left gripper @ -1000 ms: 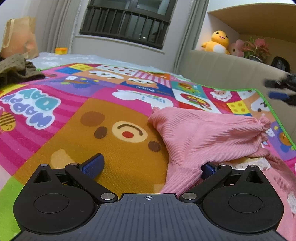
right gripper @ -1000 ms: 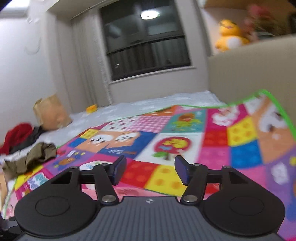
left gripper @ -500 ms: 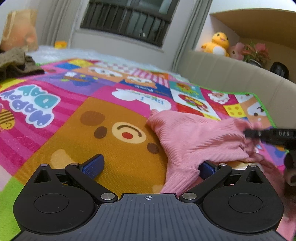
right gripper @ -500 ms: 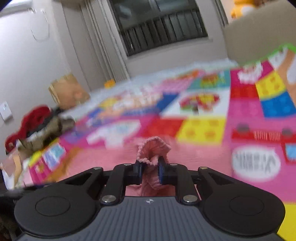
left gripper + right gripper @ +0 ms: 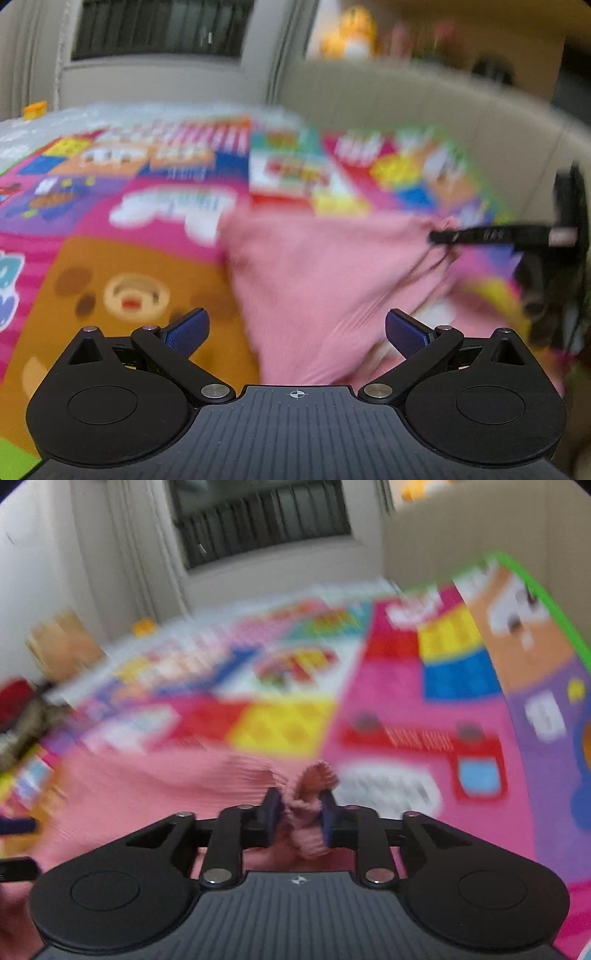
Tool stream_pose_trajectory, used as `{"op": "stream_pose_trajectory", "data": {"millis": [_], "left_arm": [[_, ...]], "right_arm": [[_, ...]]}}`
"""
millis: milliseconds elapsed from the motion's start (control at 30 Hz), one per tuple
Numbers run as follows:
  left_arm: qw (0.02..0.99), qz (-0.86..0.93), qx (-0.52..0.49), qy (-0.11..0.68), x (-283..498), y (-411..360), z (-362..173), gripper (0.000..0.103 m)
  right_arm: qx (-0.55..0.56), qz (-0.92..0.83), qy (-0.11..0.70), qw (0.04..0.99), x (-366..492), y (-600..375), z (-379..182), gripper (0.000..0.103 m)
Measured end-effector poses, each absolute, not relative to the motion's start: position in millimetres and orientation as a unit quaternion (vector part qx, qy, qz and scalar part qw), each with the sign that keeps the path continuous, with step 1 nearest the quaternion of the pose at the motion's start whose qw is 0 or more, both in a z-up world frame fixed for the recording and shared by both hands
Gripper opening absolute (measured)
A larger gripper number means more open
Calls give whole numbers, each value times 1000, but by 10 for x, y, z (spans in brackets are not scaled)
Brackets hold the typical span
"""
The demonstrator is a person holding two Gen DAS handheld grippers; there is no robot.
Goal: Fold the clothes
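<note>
A pink ribbed garment (image 5: 325, 280) lies rumpled on the colourful play mat (image 5: 129, 258). My left gripper (image 5: 295, 328) hovers over its near edge, open, with nothing pressed between its blue pads. In the right wrist view the garment (image 5: 166, 786) spreads to the left. My right gripper (image 5: 300, 812) has a frilled bunch of its edge between the pads; the jaws are opening, but the cloth still fills the gap and touches both pads. In the left wrist view the right gripper (image 5: 480, 235) pinches the garment's far right corner, and folds radiate from that spot.
A beige sofa (image 5: 424, 110) borders the mat on the right, with a yellow plush toy (image 5: 351, 33) on the shelf behind it. A pile of dark and red clothes (image 5: 18, 716) and a brown paper bag (image 5: 62, 642) sit at the far left. The mat's green edge (image 5: 546, 590) runs along the sofa.
The right gripper came down onto the garment and closed on its frilled corner, then widened a little. The left gripper lifted and shifted right; the cloth no longer drapes over its right finger.
</note>
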State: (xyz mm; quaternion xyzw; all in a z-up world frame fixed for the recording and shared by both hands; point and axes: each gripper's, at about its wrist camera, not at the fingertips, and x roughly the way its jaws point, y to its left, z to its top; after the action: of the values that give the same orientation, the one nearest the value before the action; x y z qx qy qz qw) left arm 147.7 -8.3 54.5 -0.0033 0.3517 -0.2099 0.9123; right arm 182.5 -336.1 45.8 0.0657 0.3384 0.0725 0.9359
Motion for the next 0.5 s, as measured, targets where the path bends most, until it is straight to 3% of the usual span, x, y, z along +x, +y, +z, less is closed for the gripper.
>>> {"op": "stream_pose_trajectory", "data": {"millis": [33,67,300,367,500], "left_arm": [[907,-203,8,368,1475,-97,483,103],[904,-202,12,377,1445,-82,446,103],[889,-241,-11,390,892,192,403,103],[889,-243,-15,387,777,221,379,103],[894,-240,-13,377,592,214,352,102]], "right_arm": [[60,69,339,936,1822,-3373,395,47],[58,65,336,938,1808,-3378,386,52],[58,95,264,958,1565,-3401,750,52],[67,124,248,958,1487,-3390,832,45],[54,104,313,943,1626,-3284,558,45]]}}
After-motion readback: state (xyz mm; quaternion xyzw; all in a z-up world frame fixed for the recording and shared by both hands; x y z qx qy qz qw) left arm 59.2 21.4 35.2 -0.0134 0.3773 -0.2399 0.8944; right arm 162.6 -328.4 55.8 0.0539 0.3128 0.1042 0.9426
